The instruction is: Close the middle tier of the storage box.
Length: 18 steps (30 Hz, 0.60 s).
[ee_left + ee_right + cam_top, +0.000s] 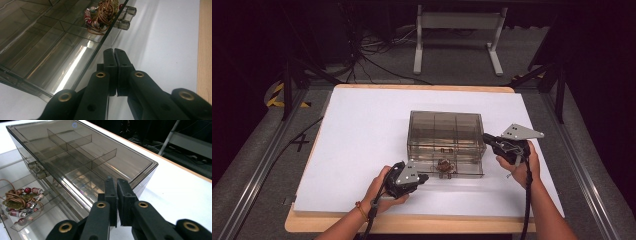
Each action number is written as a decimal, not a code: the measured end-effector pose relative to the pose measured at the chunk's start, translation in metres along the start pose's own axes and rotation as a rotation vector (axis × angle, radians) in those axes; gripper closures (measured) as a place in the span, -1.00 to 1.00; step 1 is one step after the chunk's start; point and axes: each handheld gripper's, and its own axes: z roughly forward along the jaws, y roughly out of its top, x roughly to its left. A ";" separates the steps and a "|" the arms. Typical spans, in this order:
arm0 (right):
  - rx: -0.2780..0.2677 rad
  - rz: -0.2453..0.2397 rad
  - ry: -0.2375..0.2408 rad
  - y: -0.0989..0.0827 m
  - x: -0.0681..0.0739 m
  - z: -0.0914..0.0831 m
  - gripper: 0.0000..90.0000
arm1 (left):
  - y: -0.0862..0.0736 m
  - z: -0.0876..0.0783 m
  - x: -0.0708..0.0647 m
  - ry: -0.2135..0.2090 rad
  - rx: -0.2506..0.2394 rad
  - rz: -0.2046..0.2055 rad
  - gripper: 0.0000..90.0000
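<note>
Left claw (424, 177): jaws pressed together with nothing between them; in the left gripper view the tips sit at the front edge of the open drawer (60, 62).
Right claw (486, 137): jaws pressed together, empty; in the right gripper view they lie against the near upper corner of the box (82, 157), at its right end as the high view shows it.
Step in hand (judged): pushing the drawer back in with the left claw while the right claw steadies the box.
How to do it well (judged): push square to the drawer front, low and near its middle, so it slides without twisting; keep the right claw braced so the box does not skid across the bench (362, 130); go slowly so the contents do not jump.
Drawer: smoky clear plastic, pulled out towards the person; two clear knobs (127, 17) on its front.
Drawer contents: a bracelet (444, 167) of brown cord and red and pale beads, bunched in a heap in one compartment; the neighbouring compartments look bare.
Box: smoky clear plastic, standing near the middle of the bench; its top tray is split by dividers into compartments, with nothing seen in them.
Bench: white sheet over a wooden board.
</note>
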 end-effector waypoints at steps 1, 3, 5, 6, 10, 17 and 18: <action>-0.002 0.010 0.004 0.000 -0.001 0.000 0.94 | 0.001 0.000 -0.001 -0.001 0.000 -0.008 0.97; -0.007 0.023 0.008 -0.001 -0.001 0.000 0.94 | 0.002 0.001 -0.002 0.006 0.005 -0.001 0.96; -0.007 0.022 0.005 -0.001 -0.001 0.000 0.94 | 0.003 0.003 -0.003 0.009 0.011 0.000 0.95; -0.007 0.023 0.004 -0.001 -0.001 0.000 0.94 | 0.003 0.004 -0.003 0.004 0.014 -0.003 0.94; -0.014 0.039 0.015 -0.002 -0.003 0.000 0.94 | 0.002 0.007 -0.002 0.000 0.022 -0.005 0.93; -0.017 0.041 0.009 -0.002 -0.003 0.001 0.94 | 0.004 0.008 -0.001 -0.001 0.028 -0.002 0.96; -0.018 0.043 0.010 -0.002 -0.003 0.001 0.94 | 0.005 0.009 -0.001 -0.002 0.026 0.000 0.96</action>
